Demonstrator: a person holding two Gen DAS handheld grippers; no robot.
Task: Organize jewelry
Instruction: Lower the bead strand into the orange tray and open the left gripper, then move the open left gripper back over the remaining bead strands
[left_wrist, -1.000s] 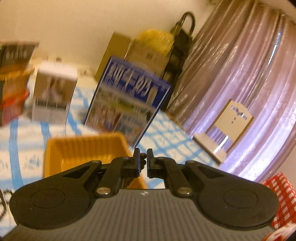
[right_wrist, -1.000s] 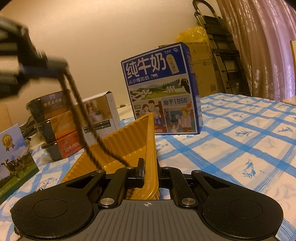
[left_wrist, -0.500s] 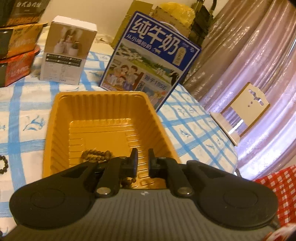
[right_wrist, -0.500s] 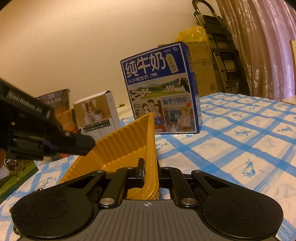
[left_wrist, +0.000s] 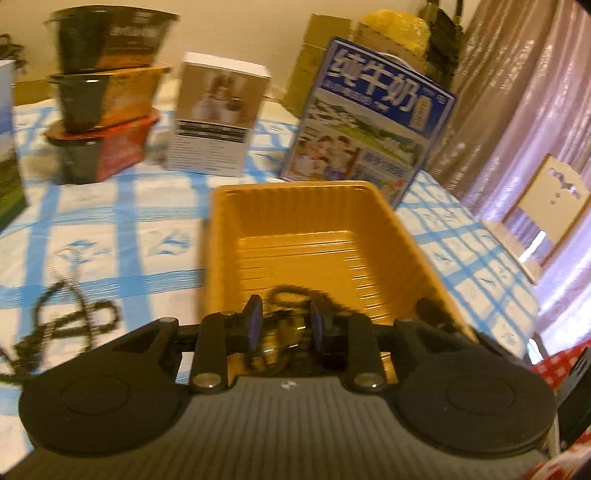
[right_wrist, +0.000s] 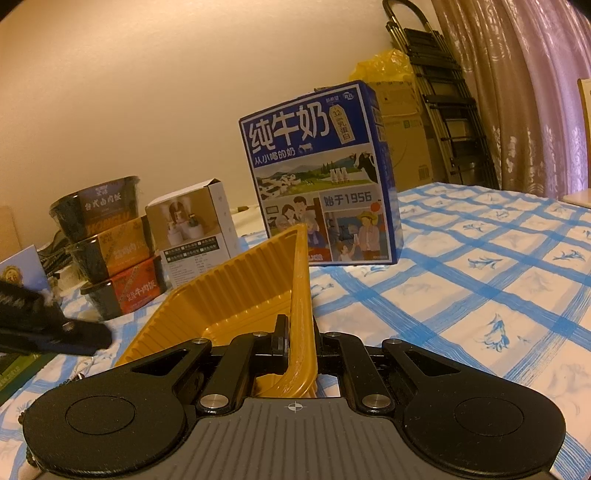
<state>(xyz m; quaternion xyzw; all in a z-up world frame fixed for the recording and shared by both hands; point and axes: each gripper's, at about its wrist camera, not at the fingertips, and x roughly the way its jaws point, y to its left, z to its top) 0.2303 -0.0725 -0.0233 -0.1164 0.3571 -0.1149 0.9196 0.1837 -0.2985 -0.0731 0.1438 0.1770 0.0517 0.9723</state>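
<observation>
Orange plastic tray (left_wrist: 295, 236) on a blue-checked tablecloth (right_wrist: 480, 280). Blurred dark bead string (left_wrist: 295, 295) lies inside, partly hidden between the left gripper's (left_wrist: 284, 325) opening jaws. Only the right view shows the right gripper (right_wrist: 299, 339) clamped on the tray's rim.

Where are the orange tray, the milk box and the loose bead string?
orange tray (left_wrist: 295, 236), left wrist view, far inner wall.
milk box (right_wrist: 317, 177), right wrist view, front face.
bead string (left_wrist: 74, 317), left wrist view, loop on tablecloth.
</observation>
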